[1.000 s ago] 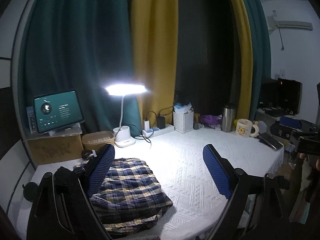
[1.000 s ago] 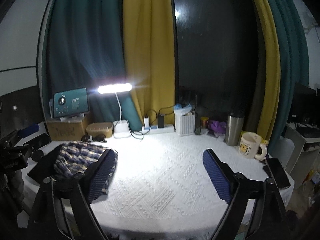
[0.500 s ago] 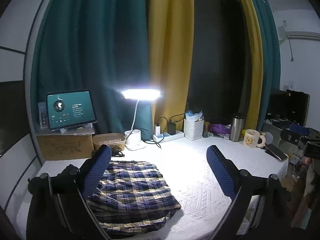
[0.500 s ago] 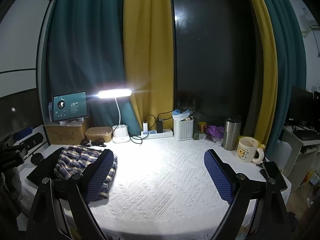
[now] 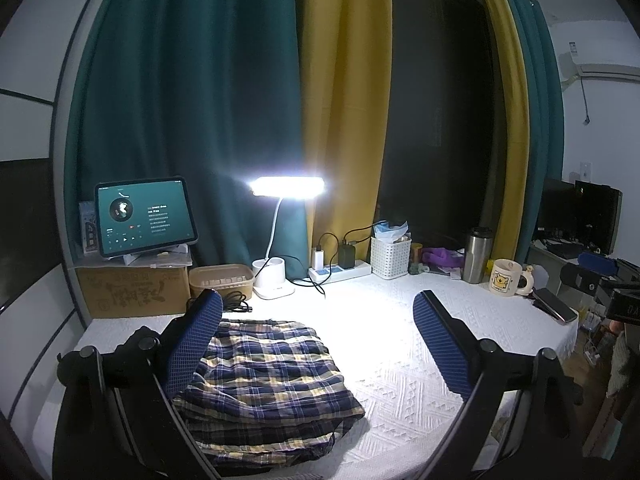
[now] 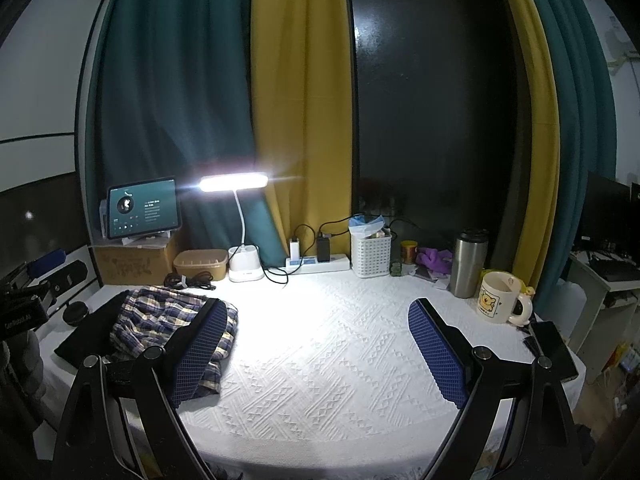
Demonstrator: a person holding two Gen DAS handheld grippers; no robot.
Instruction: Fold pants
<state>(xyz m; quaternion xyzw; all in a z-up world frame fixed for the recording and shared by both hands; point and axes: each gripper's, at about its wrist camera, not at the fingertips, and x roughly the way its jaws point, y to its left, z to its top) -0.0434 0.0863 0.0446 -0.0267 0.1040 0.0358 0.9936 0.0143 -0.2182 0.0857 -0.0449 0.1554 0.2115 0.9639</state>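
Note:
The plaid pants (image 5: pixel 272 376) lie folded into a compact bundle on the left of the white textured tablecloth (image 5: pixel 400 344). My left gripper (image 5: pixel 316 304) hovers just in front of them, open wide. Its left finger (image 5: pixel 192 344) overlaps the bundle's near left edge in the picture, and nothing is gripped. In the right wrist view the pants (image 6: pixel 160 316) lie at the left on a black cloth (image 6: pixel 88 332). My right gripper (image 6: pixel 316 308) stands open over bare tablecloth (image 6: pixel 320 352), to the right of the pants. Each gripper shows at the edge of the other's view.
Along the back stand a lit desk lamp (image 5: pixel 286 188), a tablet (image 5: pixel 146 216) on a cardboard box, a brown container (image 5: pixel 220 278), a power strip (image 5: pixel 340 272) and a white basket (image 5: pixel 390 256). A steel tumbler (image 6: pixel 468 264), a mug (image 6: pixel 498 296) and a phone (image 6: pixel 554 348) crowd the right side.
The left gripper's view has swung slightly, so the pants sit more between its fingers, and its jaws stand a touch wider. The right gripper has not moved.

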